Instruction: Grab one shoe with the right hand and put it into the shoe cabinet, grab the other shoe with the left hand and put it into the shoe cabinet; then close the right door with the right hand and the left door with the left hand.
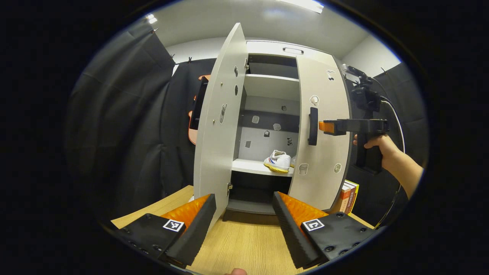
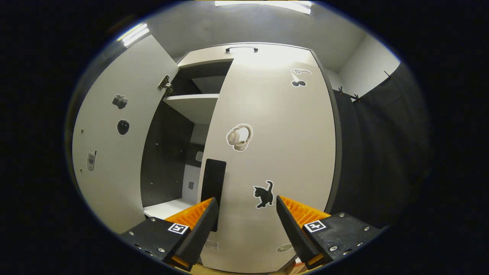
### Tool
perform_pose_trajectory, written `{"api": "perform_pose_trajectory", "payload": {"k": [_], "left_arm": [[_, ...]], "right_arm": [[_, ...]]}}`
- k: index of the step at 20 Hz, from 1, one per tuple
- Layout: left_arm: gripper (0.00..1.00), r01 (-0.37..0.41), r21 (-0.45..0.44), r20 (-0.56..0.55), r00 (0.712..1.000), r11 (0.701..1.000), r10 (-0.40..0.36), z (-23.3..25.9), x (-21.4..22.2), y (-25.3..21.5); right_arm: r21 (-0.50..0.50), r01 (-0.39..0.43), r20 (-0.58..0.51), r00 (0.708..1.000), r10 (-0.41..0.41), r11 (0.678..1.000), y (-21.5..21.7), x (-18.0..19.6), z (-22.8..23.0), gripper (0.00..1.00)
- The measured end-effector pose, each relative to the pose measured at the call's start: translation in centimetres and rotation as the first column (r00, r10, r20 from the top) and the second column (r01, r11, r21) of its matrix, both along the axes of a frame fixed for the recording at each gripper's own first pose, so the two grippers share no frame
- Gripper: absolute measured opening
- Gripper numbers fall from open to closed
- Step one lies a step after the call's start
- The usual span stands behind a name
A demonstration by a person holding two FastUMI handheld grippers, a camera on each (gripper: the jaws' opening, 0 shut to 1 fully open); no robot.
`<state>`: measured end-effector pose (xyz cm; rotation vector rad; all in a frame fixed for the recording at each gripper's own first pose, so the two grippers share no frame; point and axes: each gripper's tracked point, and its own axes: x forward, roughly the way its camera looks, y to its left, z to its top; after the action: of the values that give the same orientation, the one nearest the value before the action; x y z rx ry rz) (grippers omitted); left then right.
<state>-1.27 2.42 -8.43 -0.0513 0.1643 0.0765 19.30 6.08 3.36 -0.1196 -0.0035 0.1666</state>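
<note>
The left gripper has black plates with screws and a square black-and-white marker on each side, its finger faces ridged. The right gripper looks alike; in the left gripper view it has a black pistol handle, a top camera and a white cable, held by a bare hand.

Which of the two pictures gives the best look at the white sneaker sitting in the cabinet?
The left gripper view: the white sneaker with coloured side stripes sits on the pale cabinet shelf, framed between the two doors. In the right gripper view, the right door blocks that spot.
</note>
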Motion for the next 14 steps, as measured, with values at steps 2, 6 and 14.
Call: {"api": "perform_pose_trajectory", "payload": {"k": [2, 6, 14], "left_arm": [[0.96, 0.002, -0.01, -0.002, 1.0, 1.0, -0.002, 0.0, 0.0, -0.2], [0.96, 0.015, -0.004, 0.002, 1.0, 1.0, -0.015, 0.2, 0.3, -0.7], [0.97, 0.055, -0.017, 0.02, 0.998, 0.998, -0.054, 1.1, 1.4, -2.4]], "right_arm": [[0.03, -0.01, -0.004, 1.0, 0.01, 0.999, -0.3, -2.2, 0.2, 0.94], [0.063, -0.001, -0.014, 1.0, 0.002, 0.998, -1.7, -6.4, 0.3, 0.94], [0.119, 0.085, -0.036, 0.996, -0.081, 0.989, -6.5, -14.5, -1.1, 0.94]]}}
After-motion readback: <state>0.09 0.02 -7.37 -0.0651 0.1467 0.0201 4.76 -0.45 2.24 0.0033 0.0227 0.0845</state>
